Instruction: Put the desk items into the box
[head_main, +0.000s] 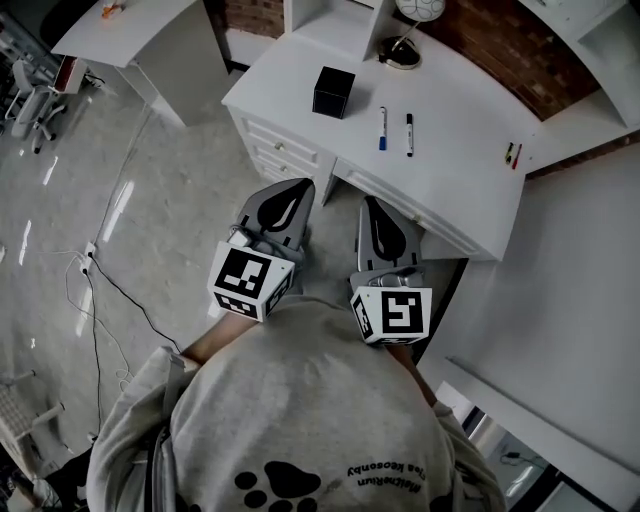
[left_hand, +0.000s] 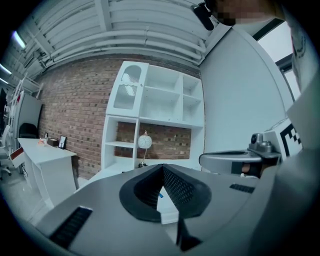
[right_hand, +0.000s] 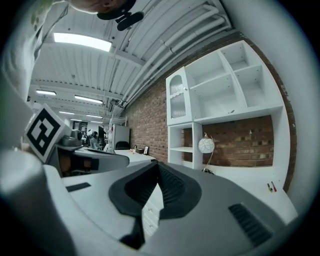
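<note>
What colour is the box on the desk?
Black. The box shows best in the head view, standing on the white desk.

This looks like an open-plan office or studio set up with home-style furniture. A white desk with drawers stands against a bare brick wall, under a white shelf unit. Pens and a round lamp sit on the desk. Strip lights hang from an exposed ceiling, and office chairs and a loose cable sit on the glossy floor.
</note>
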